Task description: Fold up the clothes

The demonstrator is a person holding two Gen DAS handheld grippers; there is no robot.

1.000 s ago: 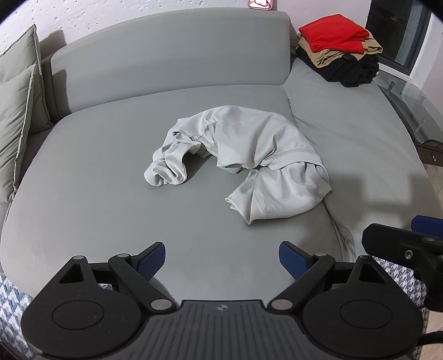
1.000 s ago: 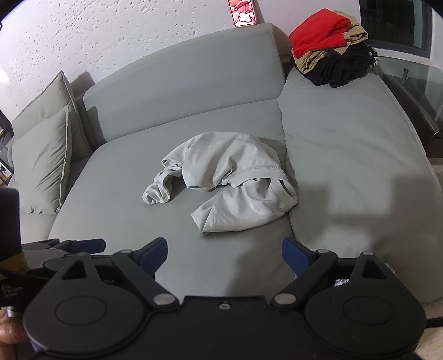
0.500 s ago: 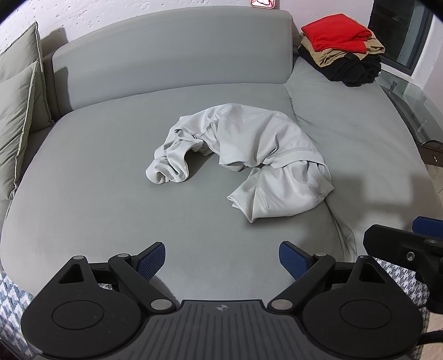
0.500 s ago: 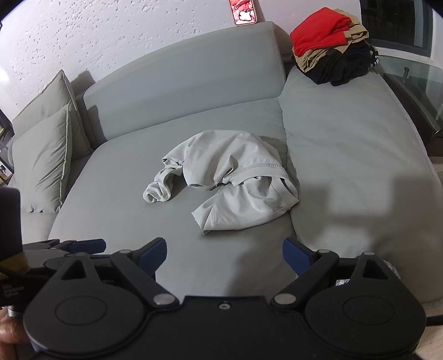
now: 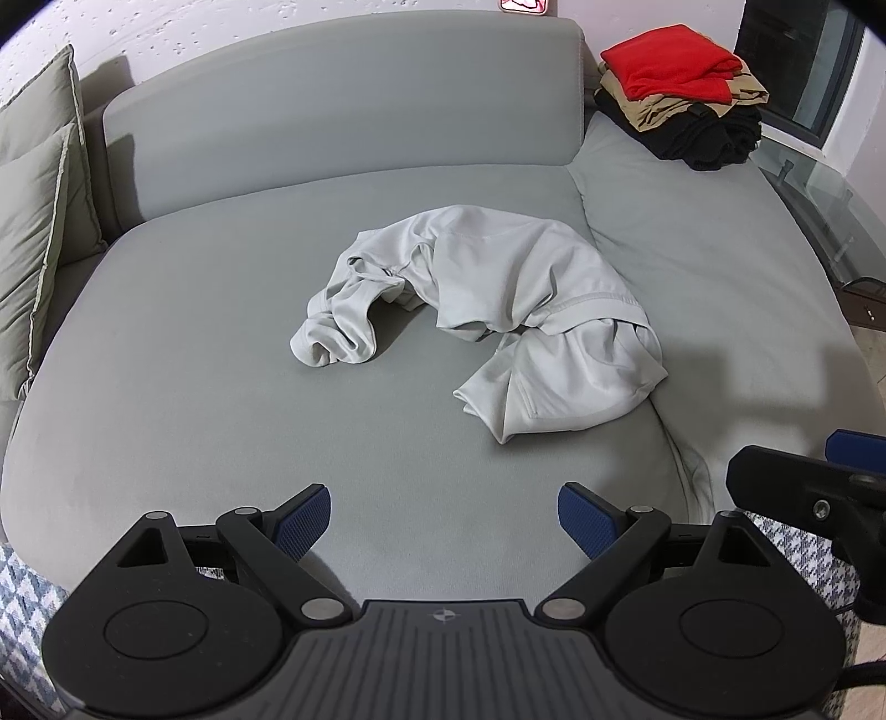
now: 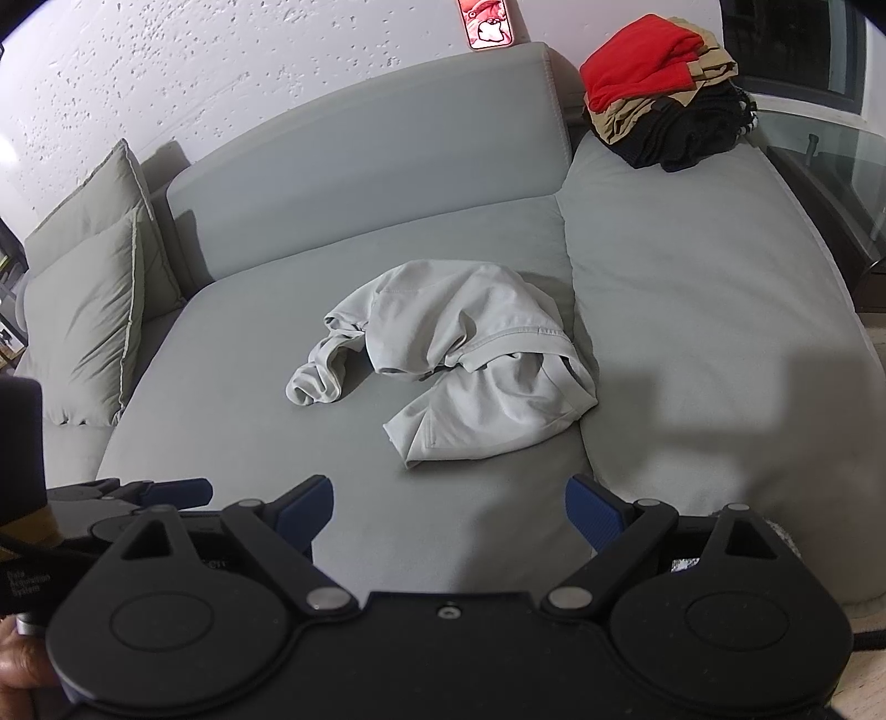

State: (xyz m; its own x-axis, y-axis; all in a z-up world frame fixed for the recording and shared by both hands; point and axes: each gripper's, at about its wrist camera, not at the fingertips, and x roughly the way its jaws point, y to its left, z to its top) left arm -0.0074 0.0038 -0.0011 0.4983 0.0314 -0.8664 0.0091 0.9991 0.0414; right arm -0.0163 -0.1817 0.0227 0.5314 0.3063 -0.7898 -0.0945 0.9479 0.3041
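A pale grey garment [image 5: 498,310] [image 6: 459,354] lies crumpled in the middle of a grey sofa seat [image 5: 194,360] [image 6: 232,421]. My left gripper [image 5: 443,515] hovers over the seat's front edge, well short of the cloth, open with nothing between its blue pads. My right gripper [image 6: 448,512] hangs likewise at the front edge, open and empty. Each gripper shows at the other view's edge: the right one [image 5: 819,487] and the left one [image 6: 138,493]. A stack of folded clothes [image 5: 686,94] [image 6: 659,88], red on top of tan and black, sits at the back right.
Two olive cushions [image 5: 33,221] [image 6: 94,315] lean at the sofa's left end. A glass table [image 5: 819,183] [image 6: 819,144] stands to the right of the sofa. A phone [image 6: 490,22] rests on the backrest top. A patterned rug [image 5: 22,587] lies below the seat front.
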